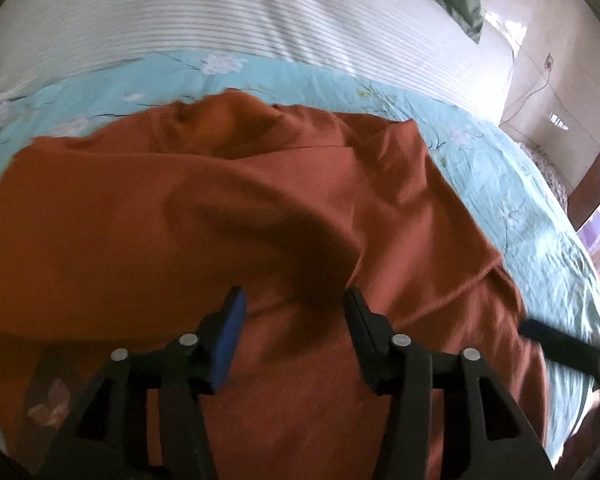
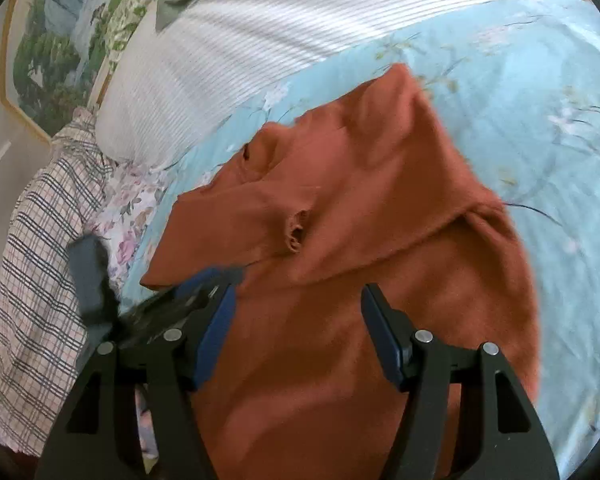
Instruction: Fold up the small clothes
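- The rust-orange garment (image 2: pixel 340 260) lay rumpled on the bed's blue floral sheet (image 2: pixel 520 100) — neck opening toward the striped pillow (image 2: pixel 260 32).
- Left gripper (image 1: pixel 296 320) and right gripper (image 2: pixel 300 312) both gaped wide, empty, above it.

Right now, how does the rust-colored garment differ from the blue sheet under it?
The rust-colored garment is plain, while the blue sheet has a pale flower print. The garment is rumpled, with folds and a bunched pucker; the sheet lies mostly flat. The garment covers only part of the bed; the sheet spreads well beyond it on every visible side. Both are soft fabric, and both grippers, left and right, are open above the garment.
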Available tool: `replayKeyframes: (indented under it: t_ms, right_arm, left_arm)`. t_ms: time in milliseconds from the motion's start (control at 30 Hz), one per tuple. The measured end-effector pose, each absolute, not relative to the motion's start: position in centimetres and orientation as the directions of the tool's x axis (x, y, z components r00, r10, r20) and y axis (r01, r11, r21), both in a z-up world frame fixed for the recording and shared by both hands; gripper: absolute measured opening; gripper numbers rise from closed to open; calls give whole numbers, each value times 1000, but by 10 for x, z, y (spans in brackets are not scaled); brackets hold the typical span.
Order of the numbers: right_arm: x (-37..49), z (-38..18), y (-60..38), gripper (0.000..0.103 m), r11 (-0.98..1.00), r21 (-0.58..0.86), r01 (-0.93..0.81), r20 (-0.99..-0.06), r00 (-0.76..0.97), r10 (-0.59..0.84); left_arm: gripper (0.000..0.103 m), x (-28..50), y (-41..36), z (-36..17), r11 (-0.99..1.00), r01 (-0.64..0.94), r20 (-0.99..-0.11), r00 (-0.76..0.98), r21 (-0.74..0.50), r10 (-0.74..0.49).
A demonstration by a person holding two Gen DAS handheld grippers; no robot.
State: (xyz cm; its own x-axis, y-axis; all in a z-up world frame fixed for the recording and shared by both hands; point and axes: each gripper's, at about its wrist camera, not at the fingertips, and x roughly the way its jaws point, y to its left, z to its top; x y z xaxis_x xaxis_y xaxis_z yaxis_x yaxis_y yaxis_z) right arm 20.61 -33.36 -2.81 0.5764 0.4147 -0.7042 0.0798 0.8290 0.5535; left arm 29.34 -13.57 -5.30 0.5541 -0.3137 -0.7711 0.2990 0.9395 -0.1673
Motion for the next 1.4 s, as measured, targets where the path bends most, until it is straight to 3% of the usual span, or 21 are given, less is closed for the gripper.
replayKeyframes:
  t_ms: [167, 300, 433, 467, 533, 633, 833, 1000, 1133, 1267, 1300, 1367, 1400]
  right_arm:
    - [251, -44, -319, 66, 835, 547, 60, -725, 534, 436]
    - [289, -61, -309, 66, 846, 528, 75, -751, 506, 424]
    - [316, -82, -301, 65, 850, 518, 97, -776, 472, 419]
    - [322, -87, -297, 60, 845, 525, 96, -774, 468, 428]
    - [330, -91, -291, 15, 847, 522, 97, -781, 452, 430]
    - [328, -71, -289, 9, 841, 538, 48, -737, 511, 442]
    - [290, -1, -330, 8, 842, 539, 16, -623, 681, 386]
    - [275, -25, -371, 8, 853, 500, 148, -705, 641, 302]
    - [269, -50, -371, 8, 859, 477, 185, -751, 593, 289]
    - [268, -63, -367, 8, 883, 428, 192, -797, 540, 268]
    - [266, -59, -367, 11, 887, 413, 208, -804, 541, 248]
    - [260, -42, -360, 30, 908, 345, 237, -814, 557, 164]
    - [254, -30, -356, 48, 918, 327, 225, -795, 591, 138]
  left_arm:
    - [52, 266, -66, -48, 977, 181, -777, 595, -116, -202]
    - [52, 261, 12, -47, 997, -23, -777, 628, -76, -45]
    - [52, 270, 81, -58, 976, -194, -812, 583, -96, 36]
    - [52, 273, 93, -61, 970, -215, -817, 576, -112, 33]
    - [52, 277, 108, -67, 965, -227, -823, 568, -132, 21]
    - [52, 290, 108, -72, 968, -205, -833, 554, -141, -4]
    - [51, 314, 97, -72, 980, -174, -830, 558, -100, 14]
    - [44, 314, 85, -70, 985, -167, -822, 567, -51, 53]
    - [24, 308, 76, -70, 982, -190, -800, 589, -4, 111]
    - [25, 296, 81, -64, 972, -235, -771, 623, -22, 134]
    - [25, 297, 81, -68, 971, -237, -779, 612, -16, 136]
    - [28, 297, 87, -76, 969, -245, -791, 600, -42, 118]
    - [29, 295, 92, -77, 966, -247, -784, 614, -78, 93]
